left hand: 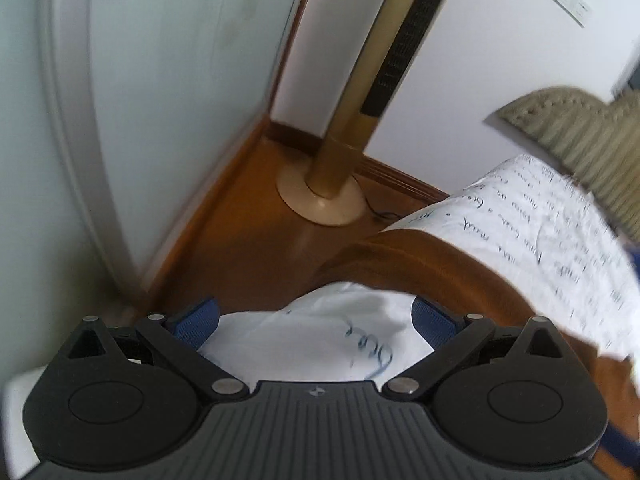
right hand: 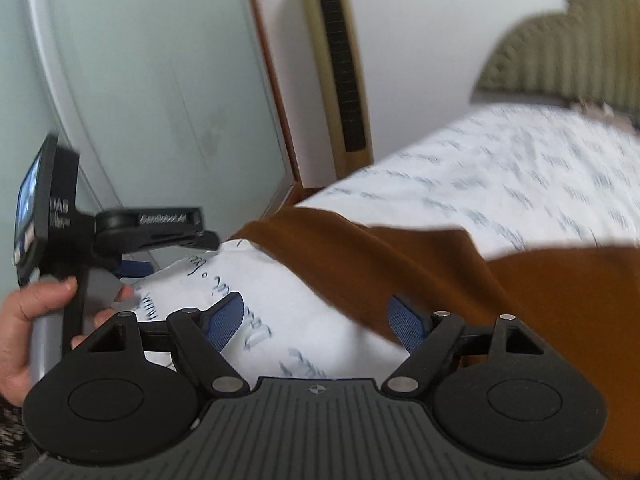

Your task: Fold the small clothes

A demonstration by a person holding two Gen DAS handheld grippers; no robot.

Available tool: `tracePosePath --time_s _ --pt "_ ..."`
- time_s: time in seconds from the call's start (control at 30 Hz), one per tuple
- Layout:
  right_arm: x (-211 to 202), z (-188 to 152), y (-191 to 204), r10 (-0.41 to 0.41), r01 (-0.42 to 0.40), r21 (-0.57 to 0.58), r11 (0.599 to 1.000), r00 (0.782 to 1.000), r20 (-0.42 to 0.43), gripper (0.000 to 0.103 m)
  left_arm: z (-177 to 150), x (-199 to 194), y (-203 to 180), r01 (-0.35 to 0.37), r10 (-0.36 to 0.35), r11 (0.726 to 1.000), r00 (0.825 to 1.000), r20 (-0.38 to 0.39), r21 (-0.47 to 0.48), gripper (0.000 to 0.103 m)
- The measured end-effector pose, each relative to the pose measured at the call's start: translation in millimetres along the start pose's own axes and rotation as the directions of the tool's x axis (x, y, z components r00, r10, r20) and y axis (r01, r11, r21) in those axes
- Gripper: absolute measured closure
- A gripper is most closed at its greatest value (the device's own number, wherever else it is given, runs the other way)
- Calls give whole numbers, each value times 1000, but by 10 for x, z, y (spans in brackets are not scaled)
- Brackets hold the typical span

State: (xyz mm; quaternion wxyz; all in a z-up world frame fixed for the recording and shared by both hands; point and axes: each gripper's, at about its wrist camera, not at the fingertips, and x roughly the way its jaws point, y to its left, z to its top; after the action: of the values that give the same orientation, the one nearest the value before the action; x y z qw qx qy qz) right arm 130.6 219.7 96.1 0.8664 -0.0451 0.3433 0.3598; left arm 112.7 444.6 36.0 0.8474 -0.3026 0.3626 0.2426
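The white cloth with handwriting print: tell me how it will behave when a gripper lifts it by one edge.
The white cloth with handwriting print will probably be floppy: it drapes and creases over the brown fabric. It looks thin and light, so one edge should lift easily while the rest sags. It may slide on the fabric underneath rather than stay put.

We count two claws, the left claw [left hand: 316, 316] and the right claw [right hand: 318, 322], and one hand [right hand: 24, 320]. We see one white garment [right hand: 280, 300] with script print, one brown cloth [right hand: 540, 292], one gold tower fan [right hand: 336, 64] and one ribbed headboard [right hand: 560, 60].
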Motion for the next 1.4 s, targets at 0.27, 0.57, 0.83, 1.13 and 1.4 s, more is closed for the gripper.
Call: tracePosePath --time_s 0.27,0.57,0.83,1.13,1.4 --pt "315 75 200 -59 59 -71 996 998 -8 25 253 571 284 154 -197 939 974 -114 -308 0" --pt "511 130 197 -108 109 -118 987 994 12 25 273 1116 609 305 -463 754 875 -141 -582 1" --pt "757 163 334 -141 137 -214 967 990 -4 42 323 1130 624 392 -525 719 847 -79 -573 23" --pt "955 138 268 -178 163 -185 969 982 -66 67 392 1016 647 455 -550 722 835 -32 -521 66" --pt "852 139 122 -162 155 -107 982 985 -60 93 523 749 532 532 -581 723 813 28 -440 89"
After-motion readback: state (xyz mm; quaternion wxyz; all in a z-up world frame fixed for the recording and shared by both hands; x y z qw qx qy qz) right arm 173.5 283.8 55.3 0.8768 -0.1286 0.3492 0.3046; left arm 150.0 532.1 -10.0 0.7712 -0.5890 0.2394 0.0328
